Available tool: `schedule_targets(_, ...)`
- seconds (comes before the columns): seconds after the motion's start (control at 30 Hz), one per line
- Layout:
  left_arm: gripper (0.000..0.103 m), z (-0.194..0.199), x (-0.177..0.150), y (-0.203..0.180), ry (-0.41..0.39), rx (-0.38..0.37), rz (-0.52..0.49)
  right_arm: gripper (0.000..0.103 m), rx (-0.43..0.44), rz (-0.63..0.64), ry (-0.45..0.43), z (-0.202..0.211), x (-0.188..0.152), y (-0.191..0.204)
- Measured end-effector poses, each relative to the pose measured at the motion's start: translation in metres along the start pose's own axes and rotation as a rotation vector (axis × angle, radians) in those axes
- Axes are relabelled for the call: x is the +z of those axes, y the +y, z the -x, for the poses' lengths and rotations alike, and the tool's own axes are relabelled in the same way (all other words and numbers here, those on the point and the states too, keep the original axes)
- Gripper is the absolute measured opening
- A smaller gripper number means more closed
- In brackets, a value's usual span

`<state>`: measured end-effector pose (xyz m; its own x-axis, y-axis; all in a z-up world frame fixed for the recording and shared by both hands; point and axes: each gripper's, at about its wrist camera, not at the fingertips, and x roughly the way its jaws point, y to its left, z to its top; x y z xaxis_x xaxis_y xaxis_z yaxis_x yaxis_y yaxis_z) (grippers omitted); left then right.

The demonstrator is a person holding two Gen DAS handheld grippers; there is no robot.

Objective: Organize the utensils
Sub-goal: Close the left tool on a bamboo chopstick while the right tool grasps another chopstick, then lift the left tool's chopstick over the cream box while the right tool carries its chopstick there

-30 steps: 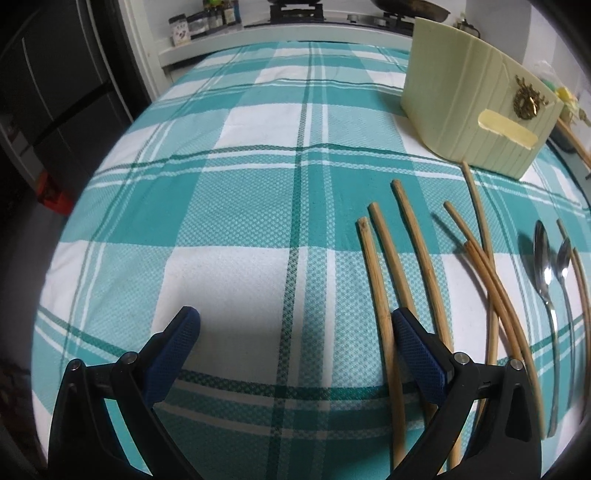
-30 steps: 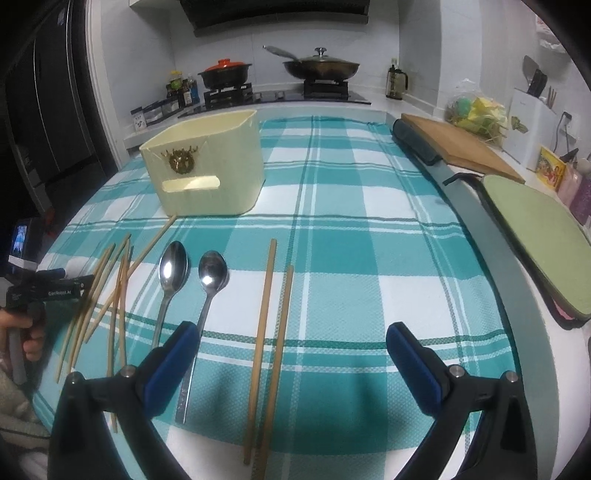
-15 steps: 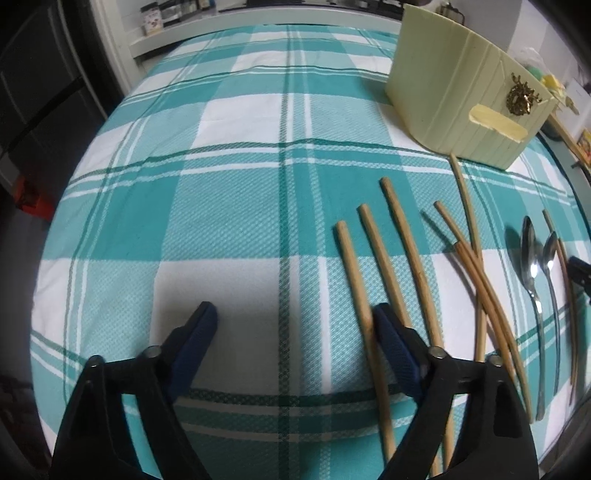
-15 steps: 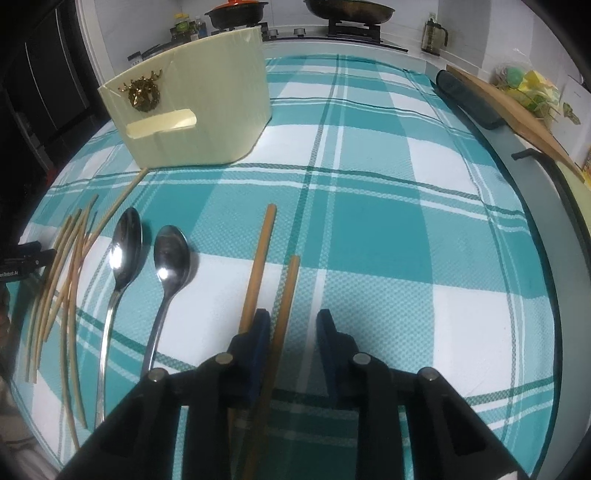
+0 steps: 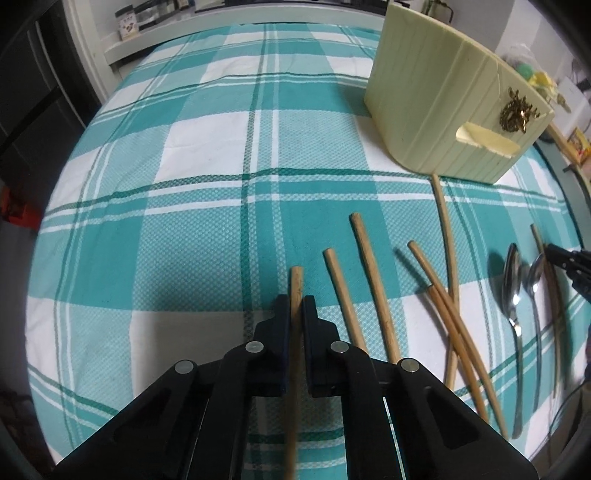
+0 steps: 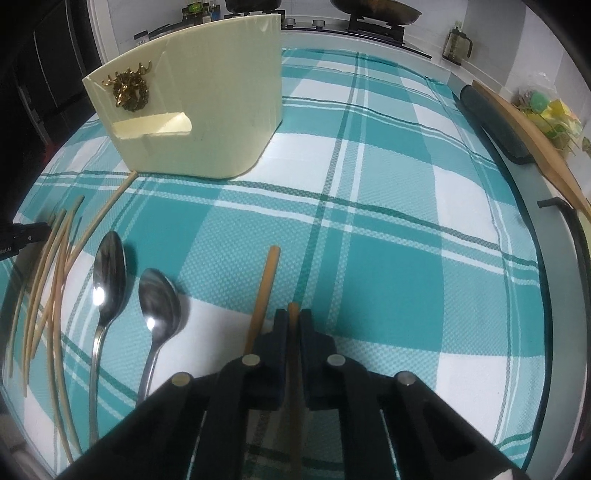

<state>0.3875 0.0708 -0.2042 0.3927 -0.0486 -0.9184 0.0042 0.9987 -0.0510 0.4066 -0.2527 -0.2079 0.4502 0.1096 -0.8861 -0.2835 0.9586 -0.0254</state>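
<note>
My left gripper is shut on the leftmost wooden chopstick of a row lying on the teal checked cloth. Several more chopsticks lie to its right, then two steel spoons. A cream utensil holder stands at the back right. My right gripper is shut on a chopstick; a second chopstick lies just left of it. Two spoons and a loose bunch of chopsticks lie further left. The holder stands behind them.
A stove with pans and jars line the back counter. A wooden board and a dark roll lie along the right edge. The table's left edge drops to dark cabinets.
My left gripper has moved right and shut on the leftmost chopstick. My right gripper has dropped towards the cloth and shut on the right chopstick of its pair.
</note>
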Motion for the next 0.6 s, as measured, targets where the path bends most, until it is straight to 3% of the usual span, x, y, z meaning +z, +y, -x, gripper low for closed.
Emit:
schedule_targets(0.2, 0.005, 0.055, 0.004, 0.004, -0.135, -0.061, 0.035, 0.006, 0.107, -0.109, -0.109, 0.034, 0.012, -0.014)
schedule_targets(0.6, 0.005, 0.199, -0.002, -0.005, -0.413, -0.178, -0.014, 0.006, 0.159, -0.04, -0.437, 0.2, 0.019, 0.018)
